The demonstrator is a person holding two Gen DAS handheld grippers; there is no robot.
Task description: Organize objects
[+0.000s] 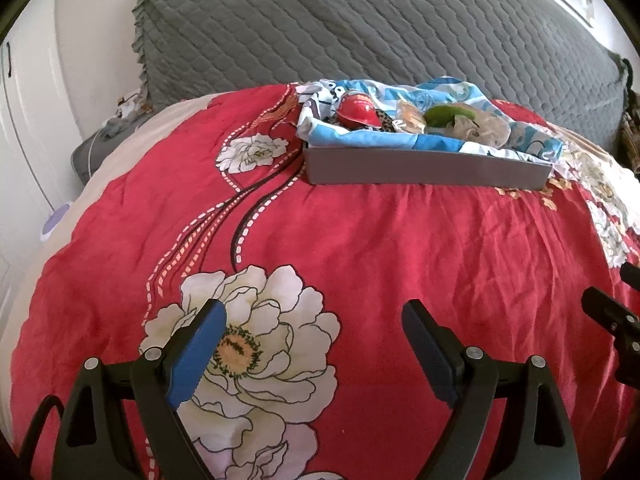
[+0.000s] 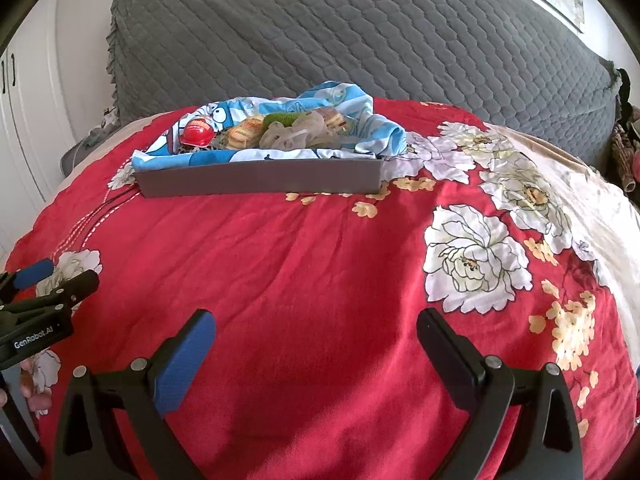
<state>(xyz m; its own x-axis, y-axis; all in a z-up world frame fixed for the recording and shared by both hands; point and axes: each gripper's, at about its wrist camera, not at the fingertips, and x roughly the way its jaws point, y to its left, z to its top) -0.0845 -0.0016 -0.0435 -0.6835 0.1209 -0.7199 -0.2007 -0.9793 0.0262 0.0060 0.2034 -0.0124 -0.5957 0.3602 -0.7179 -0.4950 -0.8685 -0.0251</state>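
Both empty, jaws spread wide: left hand-held gripper point(image 1: 314, 320), right hand-held gripper point(image 2: 316, 330). Ahead on bed point(image 2: 320, 280), grey tray point(image 2: 260, 180): likely light, rigid; best pinched at front wall.

Soft daylight, mild blur, fisheye-warped dark corners

One grey tray point(image 2: 260, 178) sits on one bed point(image 2: 320, 280). It holds one blue patterned cloth point(image 2: 352, 120), one red toy helmet point(image 2: 199, 135), one green piece point(image 2: 282, 119), and several small sandwich-like and pale pieces, too jumbled to count. Two grippers show.
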